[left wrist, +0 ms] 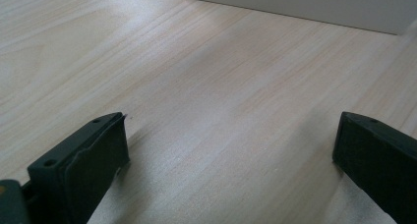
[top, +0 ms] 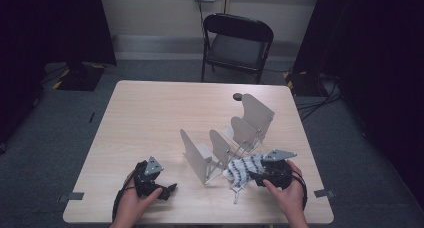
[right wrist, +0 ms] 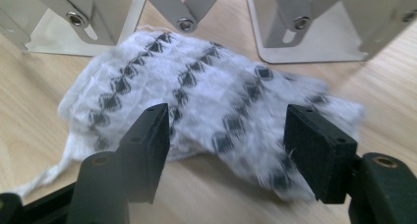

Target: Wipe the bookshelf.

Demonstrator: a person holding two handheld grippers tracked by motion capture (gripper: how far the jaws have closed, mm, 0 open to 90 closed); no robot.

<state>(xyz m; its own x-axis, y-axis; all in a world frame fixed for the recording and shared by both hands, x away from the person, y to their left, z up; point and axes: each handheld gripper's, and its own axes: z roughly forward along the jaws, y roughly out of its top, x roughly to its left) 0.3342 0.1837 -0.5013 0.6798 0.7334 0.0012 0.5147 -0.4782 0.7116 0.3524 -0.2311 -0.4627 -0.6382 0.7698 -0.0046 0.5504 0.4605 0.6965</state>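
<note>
Grey carpet and dark curtains surround a pale wooden bench (top: 150, 113), with a black folding chair (top: 236, 45) standing beyond its far edge. On the bench stands a metal expanding rack (top: 230, 138) of upright plates joined by crossed, riveted bars. Just in front of the rack, at its near right end, lies a crumpled white cloth (right wrist: 206, 101) patterned with rows of small black marks; a loose string trails from it toward the bench's near edge. The right gripper (right wrist: 226, 140) is down at the cloth with its jaws spread fairly wide. Both pads sit at the cloth's near side; the cloth bulges between them, though the pads seem not to press on it, and the blur at the right pad makes that hard to judge. The left gripper (left wrist: 231, 140) rests low over bare wood at the near left of the bench, well apart from the cloth, its jaws wide with nothing between them.
</note>
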